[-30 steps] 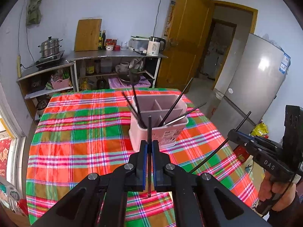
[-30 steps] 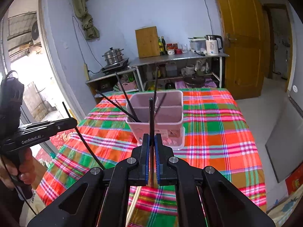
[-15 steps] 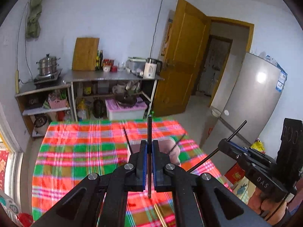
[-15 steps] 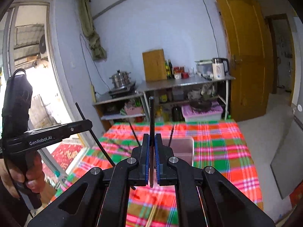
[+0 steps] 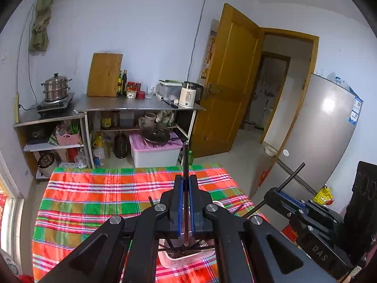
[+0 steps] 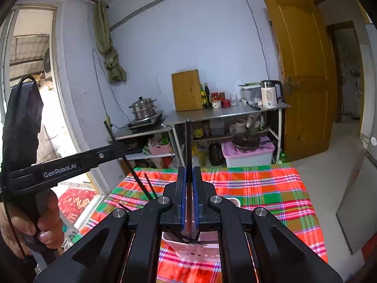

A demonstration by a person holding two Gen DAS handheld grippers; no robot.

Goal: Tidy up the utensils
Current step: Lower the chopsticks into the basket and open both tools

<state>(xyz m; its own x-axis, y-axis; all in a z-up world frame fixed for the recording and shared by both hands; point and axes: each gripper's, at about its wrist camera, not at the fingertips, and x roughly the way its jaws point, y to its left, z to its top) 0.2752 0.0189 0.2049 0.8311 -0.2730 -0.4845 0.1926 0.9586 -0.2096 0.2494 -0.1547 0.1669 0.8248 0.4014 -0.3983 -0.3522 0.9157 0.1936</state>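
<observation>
My left gripper (image 5: 185, 184) is shut on a dark chopstick (image 5: 186, 158) that stands upright between its blue pads. My right gripper (image 6: 189, 176) is shut on another dark chopstick (image 6: 187, 141), also upright. The pink utensil holder (image 5: 186, 258) sits on the plaid tablecloth below both grippers, mostly hidden by them; it also shows in the right wrist view (image 6: 200, 247). Several dark chopsticks lean in it. Each gripper shows in the other's view: the right one (image 5: 278, 194) at the right edge, the left one (image 6: 122, 148) at the left.
The table with a red, green and orange plaid cloth (image 5: 94, 202) fills the lower view. Behind it stand metal shelves (image 5: 141, 106) with a kettle, pots and jars. A yellow door (image 5: 226, 89) and a silver fridge (image 5: 318, 129) are to the right.
Both grippers have risen and tilted up with their chopsticks. The pink holder has dropped from the middle of the views to the bottom, under the grippers.
</observation>
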